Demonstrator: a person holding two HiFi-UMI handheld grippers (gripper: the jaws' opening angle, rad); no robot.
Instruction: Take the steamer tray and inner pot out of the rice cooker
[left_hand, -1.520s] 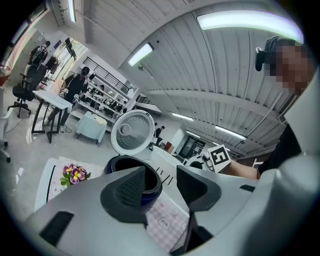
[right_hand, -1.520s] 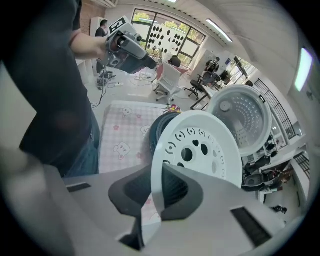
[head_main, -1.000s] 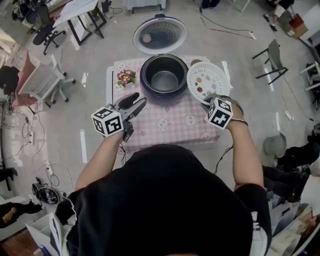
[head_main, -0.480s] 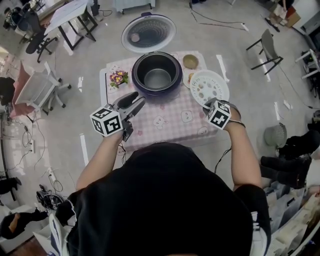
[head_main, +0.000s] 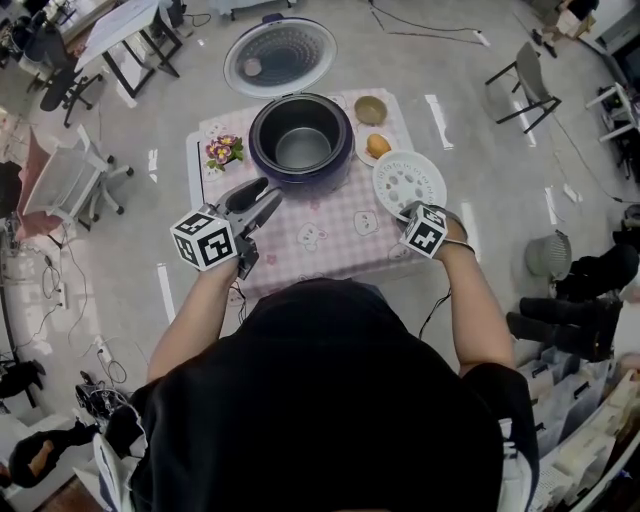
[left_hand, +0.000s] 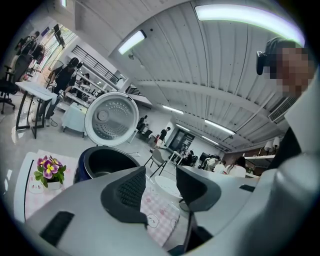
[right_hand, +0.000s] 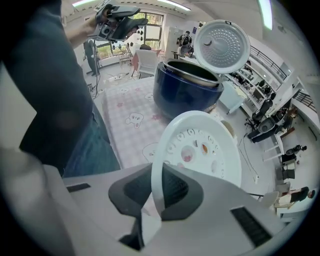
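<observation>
Steamer tray (right_hand: 220, 167) — one, clamped in right gripper (right_hand: 157, 187)

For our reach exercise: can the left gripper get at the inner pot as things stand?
Probably yes: the inner pot lies uncovered, lid up, steamer tray out in the right gripper; the left gripper is open and empty.

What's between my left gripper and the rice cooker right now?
Only bare pink tablecloth, per the head view. The left gripper, jaws apart and empty, is just short of the rice cooker; the flower pot stands aside.
</observation>
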